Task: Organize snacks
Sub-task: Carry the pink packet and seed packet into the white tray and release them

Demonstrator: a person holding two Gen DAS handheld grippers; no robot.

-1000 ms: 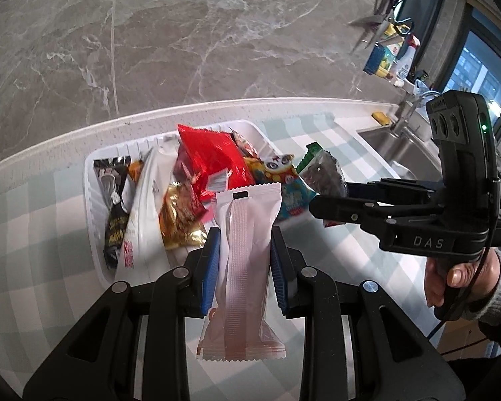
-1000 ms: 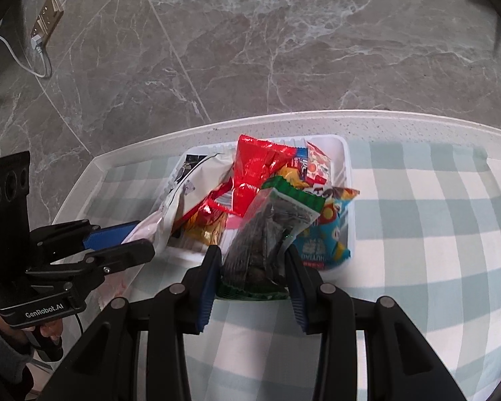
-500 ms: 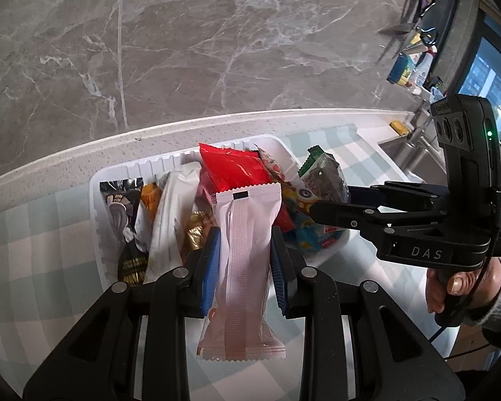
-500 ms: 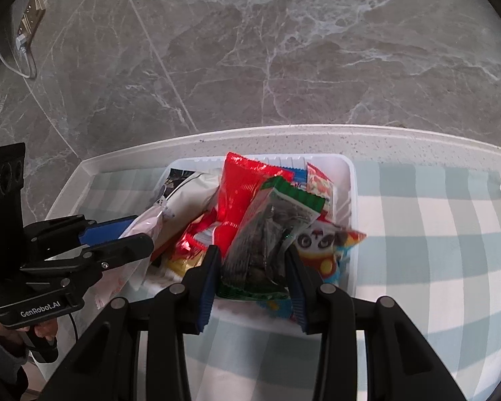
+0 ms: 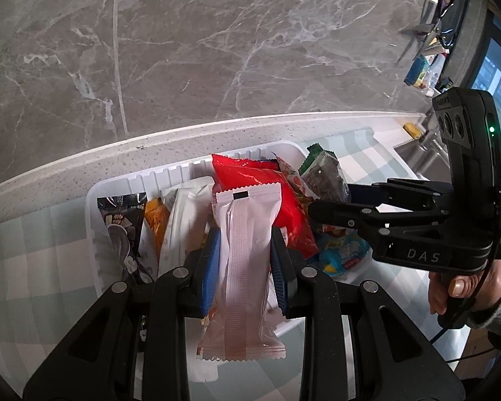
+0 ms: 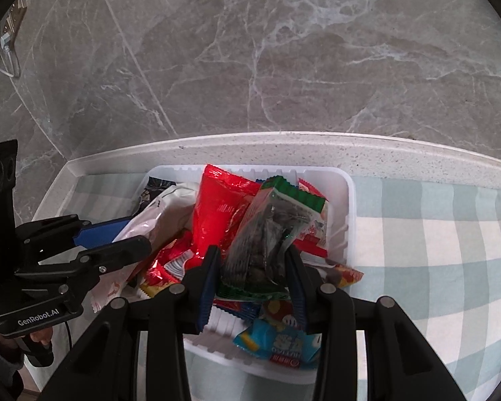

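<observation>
White basket (image 5: pixel 170 175), ribbed plastic, standing on a green-and-white checked cloth (image 6: pixel 434 234) close to the pale speckled counter edge (image 5: pixel 150 147) under a grey marble wall (image 6: pixel 284 67); it is heaped with snack packets. Left gripper (image 5: pixel 245 260): blue-padded jaws closed narrow on a pale pink wrapper (image 5: pixel 245 247), gripped across its middle, upright, its top seal reaching above the basket's contents and its bottom seal hanging below the jaws over the basket's near rim. Right gripper (image 6: pixel 254 267): jaws clamped on a clear seed packet with green ends (image 6: pixel 270 234), held by its lower half, tilted, above the basket's right-hand side. In the basket: a red packet (image 6: pixel 220 207) at centre back, a black packet (image 5: pixel 122 220) against the left wall, an orange one (image 5: pixel 157 220) beside it, a long white pouch (image 5: pixel 183 214) next, and a blue packet (image 6: pixel 277 337) draped over the near right rim. Labels too small to read; lower layers hidden under the heap, and the basket's near wall is largely covered by both grippers. The two grippers sit close together over the basket, with open cloth to the basket's right and left. A sink (image 5: pixel 427 157) lies well to the basket's right; a hand (image 5: pixel 457 287) grips the right tool's handle.
</observation>
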